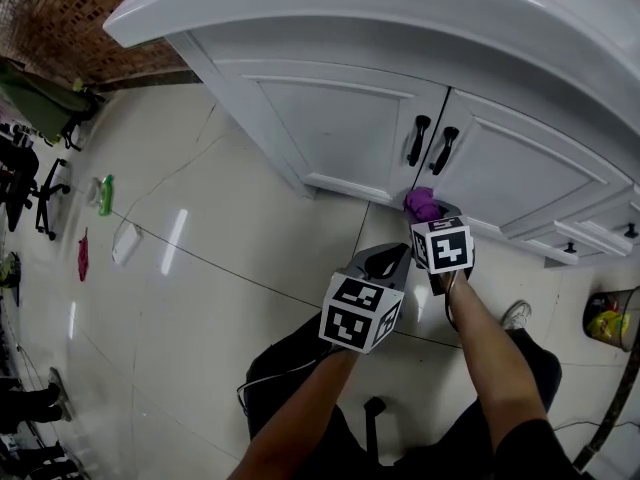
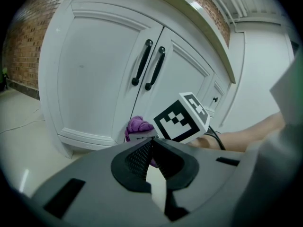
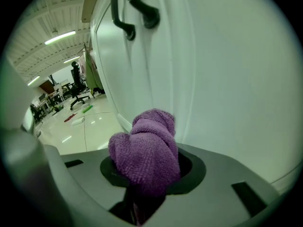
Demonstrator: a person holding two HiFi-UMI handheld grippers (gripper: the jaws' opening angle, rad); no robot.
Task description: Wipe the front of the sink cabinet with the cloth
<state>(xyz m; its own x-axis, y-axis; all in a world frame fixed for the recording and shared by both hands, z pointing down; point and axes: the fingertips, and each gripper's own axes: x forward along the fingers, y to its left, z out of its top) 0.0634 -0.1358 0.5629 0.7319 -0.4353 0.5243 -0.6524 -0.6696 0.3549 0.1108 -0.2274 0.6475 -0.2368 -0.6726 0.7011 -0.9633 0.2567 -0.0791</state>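
Fuzzy purple cloth (image 3: 147,157), scrunched into a wad.
Pinched in the right gripper (image 3: 139,200), low down by the white cabinet (image 1: 350,138) door; left gripper (image 2: 152,149) squeezed together, nothing in it.

The sink cabinet (image 1: 340,128) and floor (image 1: 200,268) are viewed steeply from above in the head view. From the left claw (image 2: 152,143) the cabinet front is seen low and somewhat back, from the right claw (image 3: 144,183) at very close range. The black handles (image 1: 432,146) and cloth (image 1: 422,204) are shared by all views.
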